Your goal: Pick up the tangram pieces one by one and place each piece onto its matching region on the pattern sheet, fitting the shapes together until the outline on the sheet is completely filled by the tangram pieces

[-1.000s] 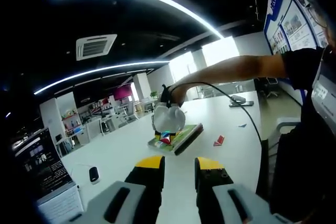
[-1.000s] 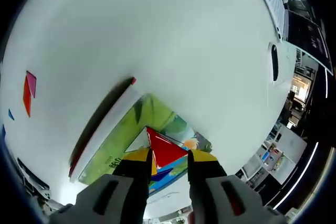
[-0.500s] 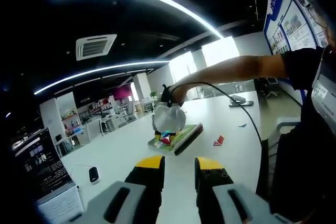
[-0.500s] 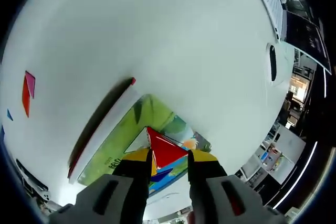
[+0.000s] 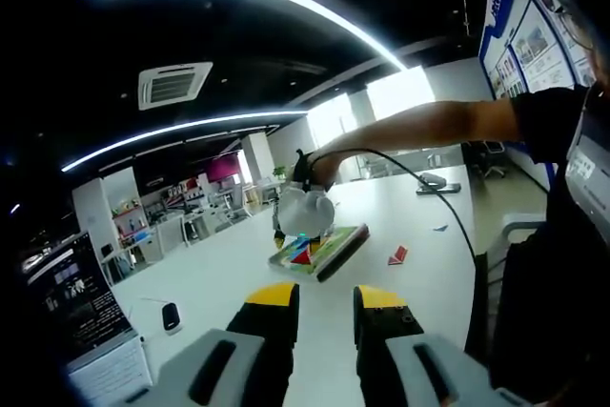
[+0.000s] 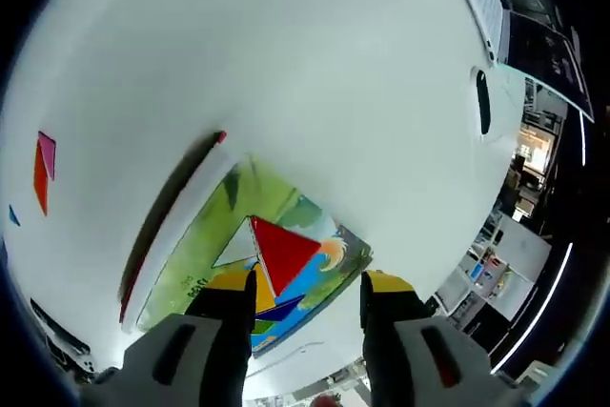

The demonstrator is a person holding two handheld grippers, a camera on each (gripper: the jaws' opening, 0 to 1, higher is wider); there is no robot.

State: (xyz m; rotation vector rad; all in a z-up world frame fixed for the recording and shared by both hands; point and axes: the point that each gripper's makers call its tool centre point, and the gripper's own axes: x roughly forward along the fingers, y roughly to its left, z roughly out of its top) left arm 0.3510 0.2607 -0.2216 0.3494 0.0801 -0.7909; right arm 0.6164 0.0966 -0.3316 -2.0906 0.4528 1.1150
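Observation:
The pattern sheet [image 6: 205, 254] is a green picture page on a thick white book with a red edge. A red triangle [image 6: 281, 247] lies flat on it, above a yellow piece [image 6: 260, 291] and a blue piece [image 6: 286, 308]. My right gripper [image 6: 307, 285] stands open just behind the triangle, with its jaws clear of it on both sides. In the left gripper view, a hand holds the right gripper [image 5: 305, 212] over the sheet [image 5: 329, 250]. My left gripper [image 5: 326, 300] hovers near the table's edge, far from the sheet, with a narrow empty gap between its jaws.
Loose pieces lie on the white table [image 6: 286, 64]: an orange one [image 6: 40, 178], a pink one [image 6: 46, 152] and a small blue one [image 6: 13, 216]. A red piece [image 5: 397, 255] lies right of the book. A black oval device [image 5: 171, 316] and a dark sign [image 5: 81, 307] are at the left.
My right gripper's jaws have spread apart and let go of the red triangle, which now lies on the sheet. The right gripper has pulled back a little. The left gripper is unchanged.

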